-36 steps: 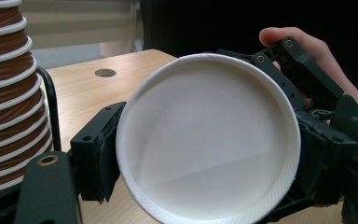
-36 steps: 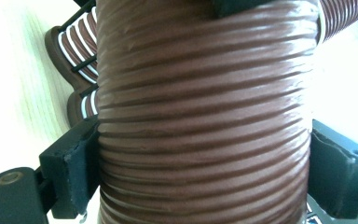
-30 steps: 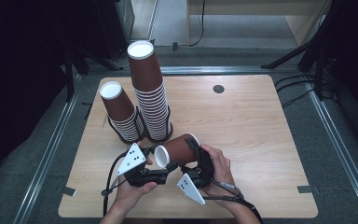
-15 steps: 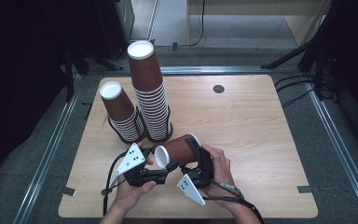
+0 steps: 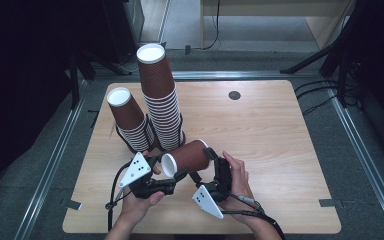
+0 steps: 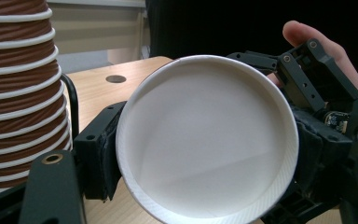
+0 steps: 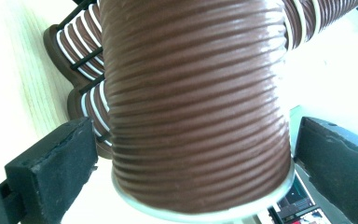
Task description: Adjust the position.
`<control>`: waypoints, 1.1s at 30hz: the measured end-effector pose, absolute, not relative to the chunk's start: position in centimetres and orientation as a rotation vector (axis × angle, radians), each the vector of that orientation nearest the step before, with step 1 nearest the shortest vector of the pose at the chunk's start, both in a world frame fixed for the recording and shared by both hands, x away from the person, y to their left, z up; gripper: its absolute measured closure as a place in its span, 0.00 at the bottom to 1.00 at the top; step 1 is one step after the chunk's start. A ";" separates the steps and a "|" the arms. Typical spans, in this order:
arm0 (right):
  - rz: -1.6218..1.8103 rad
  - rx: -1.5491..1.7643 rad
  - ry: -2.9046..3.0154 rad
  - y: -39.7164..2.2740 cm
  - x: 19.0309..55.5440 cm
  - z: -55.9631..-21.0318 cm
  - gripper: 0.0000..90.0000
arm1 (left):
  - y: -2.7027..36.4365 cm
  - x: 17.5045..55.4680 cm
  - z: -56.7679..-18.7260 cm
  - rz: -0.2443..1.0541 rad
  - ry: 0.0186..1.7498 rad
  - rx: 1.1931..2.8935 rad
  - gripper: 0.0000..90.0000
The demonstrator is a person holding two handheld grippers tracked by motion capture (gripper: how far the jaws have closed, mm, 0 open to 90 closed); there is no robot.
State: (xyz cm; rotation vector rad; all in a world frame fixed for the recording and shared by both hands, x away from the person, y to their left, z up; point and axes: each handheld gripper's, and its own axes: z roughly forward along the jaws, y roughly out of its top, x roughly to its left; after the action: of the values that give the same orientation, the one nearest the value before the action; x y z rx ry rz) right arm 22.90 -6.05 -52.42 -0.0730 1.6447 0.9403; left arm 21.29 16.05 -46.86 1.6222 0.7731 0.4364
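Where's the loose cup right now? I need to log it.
In the high view the loose cup lies sideways between both grippers, at the table's near edge, just in front of the two cup stacks.

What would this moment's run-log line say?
left gripper: shut on cup rim | right gripper: open around cup | stacks: upright

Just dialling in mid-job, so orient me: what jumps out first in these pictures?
A single brown paper cup lies sideways above the table's near edge, white inside facing left, held between the two tongs: the left tongs at its rim, the right tongs at its base end. Just behind, two leaning stacks of cups rise from a black holder on the wooden table.
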 end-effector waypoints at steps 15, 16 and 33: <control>0.933 -0.046 1.638 -6.8 22.6 -52.0 0.00 | 16.3 21.3 -46.8 0.452 0.774 1.616 0.26; 0.932 -0.047 1.637 -6.9 22.6 -52.0 0.00 | 16.4 21.3 -46.8 0.453 0.777 1.613 0.26; 0.968 0.039 1.652 -8.0 22.1 -52.0 0.00 | 17.0 21.3 -46.6 0.471 0.794 1.588 0.26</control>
State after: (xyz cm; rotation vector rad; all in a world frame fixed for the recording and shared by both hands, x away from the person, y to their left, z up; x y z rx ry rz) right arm 22.14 -8.04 -52.01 0.0392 1.6524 0.9680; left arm 21.34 16.99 -46.56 1.5883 0.7935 0.4715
